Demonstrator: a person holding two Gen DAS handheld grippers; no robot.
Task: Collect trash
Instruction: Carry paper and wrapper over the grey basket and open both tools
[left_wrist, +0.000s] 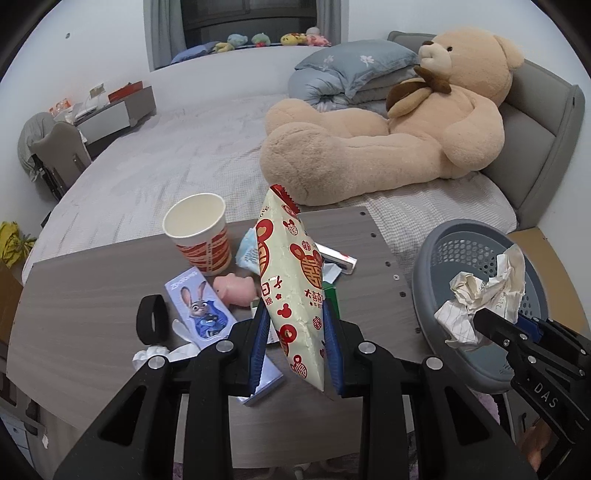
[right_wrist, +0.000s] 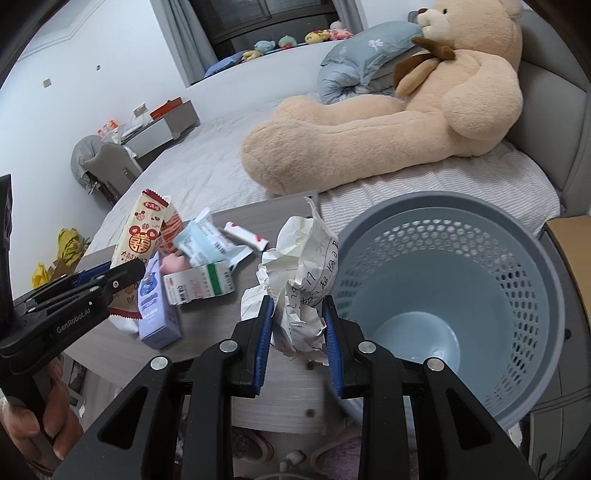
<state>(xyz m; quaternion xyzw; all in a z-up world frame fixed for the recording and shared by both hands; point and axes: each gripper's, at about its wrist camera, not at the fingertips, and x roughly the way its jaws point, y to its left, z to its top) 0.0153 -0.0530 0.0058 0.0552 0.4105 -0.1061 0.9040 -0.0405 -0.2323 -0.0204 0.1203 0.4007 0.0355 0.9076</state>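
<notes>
My left gripper (left_wrist: 295, 325) is shut on a cream snack wrapper with red prints (left_wrist: 291, 280) and holds it upright above the wooden table (left_wrist: 92, 288). The wrapper also shows in the right wrist view (right_wrist: 142, 232). My right gripper (right_wrist: 298, 317) is shut on a crumpled paper ball (right_wrist: 304, 273) held just left of the grey perforated trash basket (right_wrist: 461, 295). In the left wrist view the paper ball (left_wrist: 480, 291) sits in front of the basket (left_wrist: 461, 247), which looks empty inside.
On the table lie a paper cup (left_wrist: 201, 232), a purple rabbit-print box (left_wrist: 203, 306), a pink item (left_wrist: 238, 290), a green-striped carton (right_wrist: 201, 282), a blue packet (right_wrist: 201, 242), a black ring (left_wrist: 151, 319) and tissue (left_wrist: 151, 354). A bed with a big teddy bear (left_wrist: 388, 125) lies behind.
</notes>
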